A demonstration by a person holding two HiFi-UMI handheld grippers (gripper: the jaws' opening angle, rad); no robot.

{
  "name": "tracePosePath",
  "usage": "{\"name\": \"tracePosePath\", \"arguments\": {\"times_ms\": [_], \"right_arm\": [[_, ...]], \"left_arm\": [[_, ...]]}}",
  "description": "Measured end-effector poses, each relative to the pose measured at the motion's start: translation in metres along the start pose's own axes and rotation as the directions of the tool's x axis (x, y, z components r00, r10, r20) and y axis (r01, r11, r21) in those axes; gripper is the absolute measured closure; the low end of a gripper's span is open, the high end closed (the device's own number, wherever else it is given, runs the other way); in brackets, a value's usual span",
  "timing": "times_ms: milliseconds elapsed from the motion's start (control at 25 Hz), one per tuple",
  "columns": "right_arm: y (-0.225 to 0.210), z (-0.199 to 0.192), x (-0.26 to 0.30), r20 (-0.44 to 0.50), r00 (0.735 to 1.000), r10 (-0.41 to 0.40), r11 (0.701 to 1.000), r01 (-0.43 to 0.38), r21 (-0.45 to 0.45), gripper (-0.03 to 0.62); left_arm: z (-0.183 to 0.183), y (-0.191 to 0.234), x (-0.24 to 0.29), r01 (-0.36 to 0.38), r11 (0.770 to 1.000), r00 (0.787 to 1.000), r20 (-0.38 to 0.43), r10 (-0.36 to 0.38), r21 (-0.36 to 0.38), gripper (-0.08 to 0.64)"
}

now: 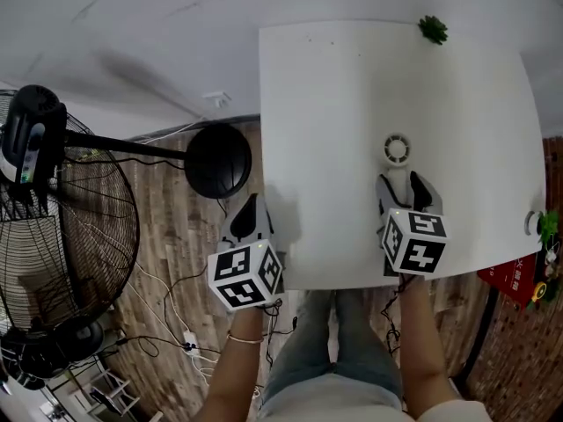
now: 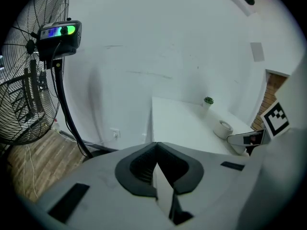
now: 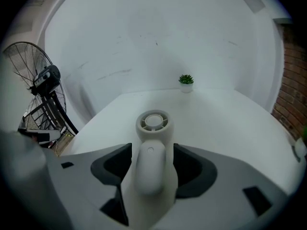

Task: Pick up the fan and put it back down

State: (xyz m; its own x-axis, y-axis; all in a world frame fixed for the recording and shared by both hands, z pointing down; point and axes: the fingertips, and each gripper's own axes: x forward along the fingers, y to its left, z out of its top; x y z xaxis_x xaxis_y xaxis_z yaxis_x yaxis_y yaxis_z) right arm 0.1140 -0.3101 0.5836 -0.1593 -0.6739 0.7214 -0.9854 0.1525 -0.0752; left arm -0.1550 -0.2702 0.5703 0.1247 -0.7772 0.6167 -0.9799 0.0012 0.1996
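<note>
Right now the fan (image 3: 152, 121) lies with its handle between the jaws of the right gripper (image 3: 151, 152), its round head poking out ahead over the white table (image 3: 216, 114). Those jaws clamp the handle. Off the table's edge, the left gripper (image 2: 156, 166) is pinched closed on nothing.

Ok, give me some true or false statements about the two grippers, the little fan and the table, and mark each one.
1. The right gripper has its jaws either side of the small white fan handle. True.
2. The potted plant stands at the table far edge. True.
3. The left gripper holds the potted plant. False: its jaws are together, empty.
4. The black standing fan is on the table. False: it stands on the floor, left of the table.
</note>
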Motion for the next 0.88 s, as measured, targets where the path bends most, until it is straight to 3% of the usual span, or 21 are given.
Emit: {"name": "tracePosePath", "arguments": {"times_ms": [360,600,880], "right_arm": [[0.007,0.015,-0.026,0.060,0.998,0.022,1.000,-0.021,-0.007,0.324],[-0.005,0.037,-0.063,0.133,0.991,0.012,1.000,-0.013,0.008,0.353],[-0.026,0.082,-0.123,0.274,0.962,-0.017,1.000,0.010,0.026,0.470]], "left_arm": [[0.008,-0.006,-0.014,0.012,1.000,1.000,0.024,-0.012,0.008,0.549],[0.036,-0.023,-0.033,0.030,0.999,0.996,0.084,-0.032,0.027,0.549],[0.089,-0.050,-0.065,0.066,0.998,0.977,0.201,-0.066,0.006,0.549]]}}
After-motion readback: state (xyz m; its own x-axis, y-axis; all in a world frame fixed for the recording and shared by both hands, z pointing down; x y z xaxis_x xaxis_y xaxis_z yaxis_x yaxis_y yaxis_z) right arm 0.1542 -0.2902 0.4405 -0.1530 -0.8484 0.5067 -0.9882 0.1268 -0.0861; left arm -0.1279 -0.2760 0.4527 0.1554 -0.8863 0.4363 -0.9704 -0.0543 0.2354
